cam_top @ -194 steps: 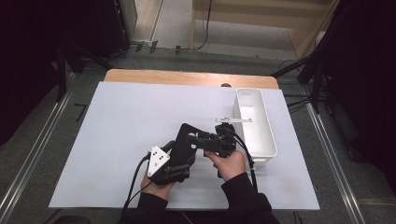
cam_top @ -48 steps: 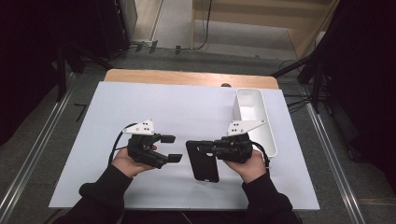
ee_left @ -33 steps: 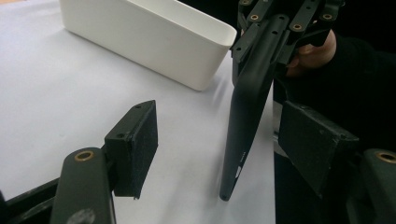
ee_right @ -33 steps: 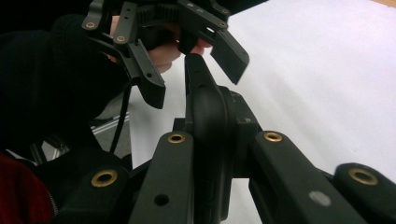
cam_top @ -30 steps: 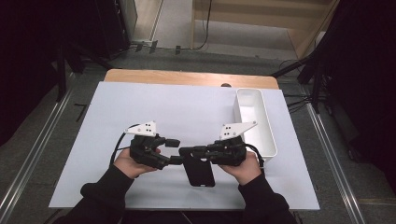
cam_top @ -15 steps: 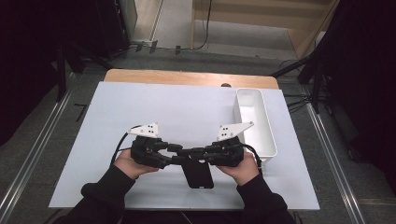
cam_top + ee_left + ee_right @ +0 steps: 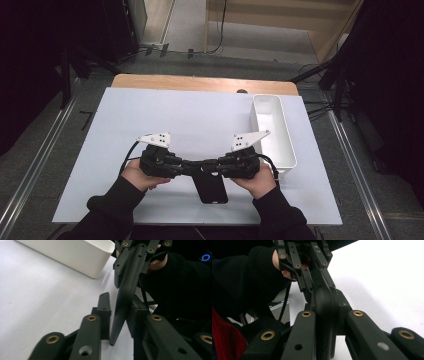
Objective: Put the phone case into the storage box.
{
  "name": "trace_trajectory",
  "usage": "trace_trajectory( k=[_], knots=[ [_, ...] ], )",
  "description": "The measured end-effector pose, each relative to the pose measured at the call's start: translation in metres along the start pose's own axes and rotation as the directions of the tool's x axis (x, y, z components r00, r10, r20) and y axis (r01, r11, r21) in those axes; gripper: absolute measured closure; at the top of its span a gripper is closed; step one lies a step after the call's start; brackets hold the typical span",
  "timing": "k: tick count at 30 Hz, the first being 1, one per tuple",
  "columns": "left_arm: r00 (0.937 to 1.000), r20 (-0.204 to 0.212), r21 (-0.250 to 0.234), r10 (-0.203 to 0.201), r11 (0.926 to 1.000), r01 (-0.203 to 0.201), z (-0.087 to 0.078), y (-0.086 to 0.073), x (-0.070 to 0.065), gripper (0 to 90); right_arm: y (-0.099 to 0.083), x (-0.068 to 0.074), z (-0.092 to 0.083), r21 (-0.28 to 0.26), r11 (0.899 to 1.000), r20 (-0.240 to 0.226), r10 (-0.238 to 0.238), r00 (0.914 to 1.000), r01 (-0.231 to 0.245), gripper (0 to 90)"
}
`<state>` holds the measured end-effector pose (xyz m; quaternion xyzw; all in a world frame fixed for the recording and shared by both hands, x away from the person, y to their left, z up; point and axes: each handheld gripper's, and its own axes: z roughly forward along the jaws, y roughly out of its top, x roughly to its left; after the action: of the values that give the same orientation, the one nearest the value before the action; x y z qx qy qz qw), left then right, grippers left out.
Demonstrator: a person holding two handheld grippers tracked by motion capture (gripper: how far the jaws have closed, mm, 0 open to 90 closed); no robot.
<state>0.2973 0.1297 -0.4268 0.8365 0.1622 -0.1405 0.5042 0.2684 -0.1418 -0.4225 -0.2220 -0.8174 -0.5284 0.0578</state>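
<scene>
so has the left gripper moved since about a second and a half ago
Yes. The left gripper has moved right, toward the white bin, and its fingers have just been closing on the black phone case.

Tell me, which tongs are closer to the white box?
The right tongs, beside the white box. The left tongs grip the black phone from its other side.

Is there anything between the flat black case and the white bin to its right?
Nothing on the table. Only the right gripper, shut on the black case, and the hand behind it sit on the side toward the white bin.

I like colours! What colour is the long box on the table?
White box, clearest in the high view.
</scene>
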Motion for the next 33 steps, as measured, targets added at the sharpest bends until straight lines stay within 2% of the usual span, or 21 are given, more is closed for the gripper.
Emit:
trace_trajectory(
  k=[2,5,9,14,19,22,26,31,33],
  knots=[
    [0.9999,-0.006,0.003,0.016,0.9999,-0.016,-0.0003,0.0004,-0.0008,79.0,-0.0002,-0.0004,0.0012,0.004,1.000,-0.001,-0.002,1.0000,0.002,79.9],
    [0.9984,-0.019,-0.015,0.053,0.9985,-0.053,-0.0015,0.0010,-0.0032,79.7,-0.0005,-0.0013,0.0017,0.007,1.000,-0.006,0.005,1.0000,-0.005,79.9],
    [0.9978,-0.022,-0.001,0.062,0.9981,-0.062,-0.0014,0.0022,-0.0035,80.2,-0.0015,-0.0024,0.0022,0.012,1.000,-0.013,0.008,0.9999,-0.008,79.9],
    [0.9976,-0.035,-0.012,0.059,0.9981,-0.060,-0.0019,0.0046,-0.0039,80.6,-0.0016,-0.0034,0.0014,0.004,1.000,-0.013,0.007,0.9999,-0.007,79.8],
    [0.9996,-0.021,-0.004,0.019,0.9998,-0.019,-0.0010,0.0060,-0.0038,80.8,-0.0016,-0.0041,0.0003,0.007,1.000,-0.015,0.020,0.9997,-0.020,79.7],
    [0.9997,-0.022,-0.003,0.009,1.0000,-0.009,-0.0016,0.0072,-0.0043,80.9,-0.0013,-0.0041,-0.0006,0.002,1.000,-0.020,0.028,0.9994,-0.028,79.0],
    [0.9995,-0.025,0.007,-0.018,0.9998,0.018,-0.0014,0.0077,-0.0035,80.9,-0.0019,-0.0050,-0.0027,-0.007,0.999,-0.013,0.048,0.9988,-0.048,73.3],
    [0.9992,-0.027,-0.004,-0.030,0.9996,0.030,-0.0038,0.0084,-0.0040,80.8,-0.0035,-0.0026,-0.0039,-0.003,1.000,-0.013,0.024,0.9996,-0.024,64.8],
    [0.9991,-0.034,-0.010,-0.026,0.9996,0.026,-0.0062,0.0087,-0.0048,80.8,-0.0044,-0.0012,-0.0051,-0.011,1.000,-0.008,0.015,0.9999,-0.015,54.2]
  ],
)
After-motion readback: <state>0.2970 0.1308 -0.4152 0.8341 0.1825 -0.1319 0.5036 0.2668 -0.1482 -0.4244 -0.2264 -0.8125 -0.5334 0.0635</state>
